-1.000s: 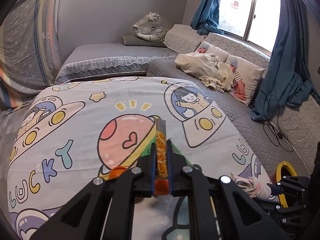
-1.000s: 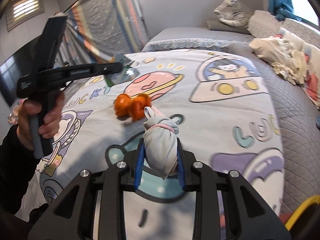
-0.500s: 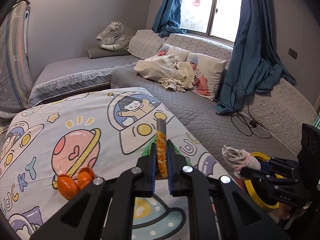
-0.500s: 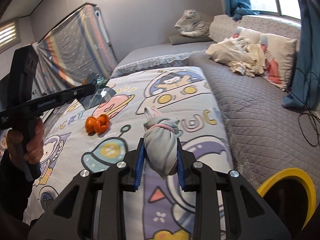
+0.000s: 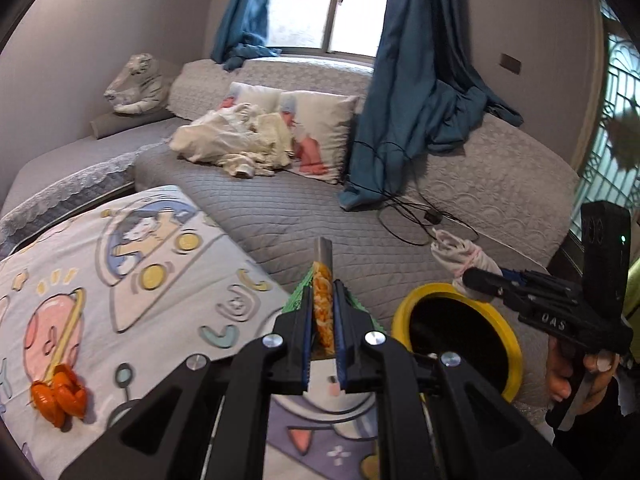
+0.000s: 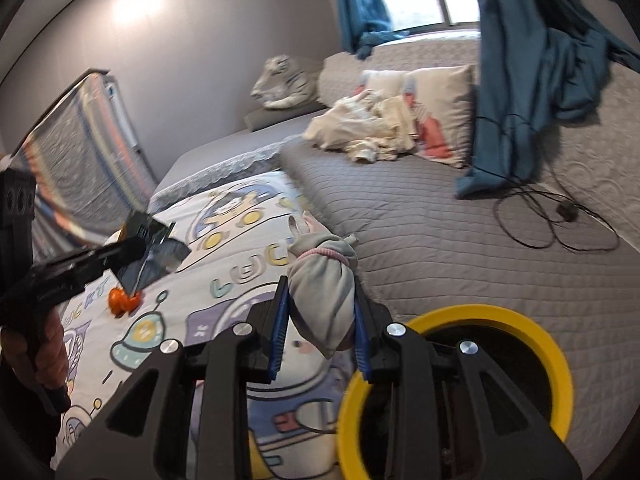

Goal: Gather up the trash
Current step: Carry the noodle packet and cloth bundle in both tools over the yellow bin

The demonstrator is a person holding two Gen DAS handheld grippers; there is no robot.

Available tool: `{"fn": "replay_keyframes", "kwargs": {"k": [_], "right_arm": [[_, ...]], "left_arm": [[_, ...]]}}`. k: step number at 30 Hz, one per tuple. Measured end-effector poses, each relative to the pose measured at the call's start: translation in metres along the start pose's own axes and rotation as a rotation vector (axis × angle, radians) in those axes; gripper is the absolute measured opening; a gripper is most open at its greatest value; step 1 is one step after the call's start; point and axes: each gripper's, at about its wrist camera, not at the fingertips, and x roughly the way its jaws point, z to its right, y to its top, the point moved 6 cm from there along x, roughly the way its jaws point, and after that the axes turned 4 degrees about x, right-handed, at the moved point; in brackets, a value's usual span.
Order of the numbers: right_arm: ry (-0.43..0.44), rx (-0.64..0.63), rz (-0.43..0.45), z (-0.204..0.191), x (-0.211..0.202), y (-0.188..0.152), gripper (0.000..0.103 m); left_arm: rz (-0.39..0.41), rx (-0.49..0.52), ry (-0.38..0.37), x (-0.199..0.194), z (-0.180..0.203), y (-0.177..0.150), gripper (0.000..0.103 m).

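Observation:
My left gripper (image 5: 322, 312) is shut on a flat snack wrapper (image 5: 322, 304), orange and silver with a green edge, seen edge-on. Just right of it stands a yellow-rimmed black bin (image 5: 460, 336). My right gripper (image 6: 320, 312) is shut on a grey tied-up bag (image 6: 322, 292) bound with a pink band. The bin (image 6: 520, 320) lies low and right of it. In the left wrist view the right gripper (image 5: 480, 280) holds the bag (image 5: 464, 256) above the bin's far rim. An orange peel (image 5: 60, 398) lies on the cartoon blanket (image 5: 120, 280).
A grey quilted bed (image 5: 320, 208) stretches behind the bin, with a cream cloth pile (image 5: 236, 144), pillows, a black cable (image 5: 416, 220) and blue curtains (image 5: 420, 80). A plush tiger (image 5: 136, 84) sits at the back. A hand (image 6: 44, 352) grips the left tool.
Both grippers swung right across the blanket, keeping their loads. The yellow bin came into view and now sits close below both. The orange peel fell away to the left.

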Motion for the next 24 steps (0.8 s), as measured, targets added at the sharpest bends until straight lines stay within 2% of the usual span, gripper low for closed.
{"fn": "replay_keyframes", "kwargs": {"k": [10, 19, 24], "right_arm": [[-0.13, 0.1, 0.067, 0.069, -0.036, -0.004, 0.027], [-0.159, 0.17, 0.047, 0.112, -0.037, -0.019, 0.027], [-0.175, 0.205, 0.028, 0.131, -0.033, -0.028, 0.027]], "left_arm": [[-0.031, 0.071, -0.129, 0.038, 0.072, 0.004, 0.009], [-0.094, 0.123, -0.215, 0.07, 0.124, -0.009, 0.008], [-0.134, 0.148, -0.233, 0.089, 0.143, -0.022, 0.009]]}}
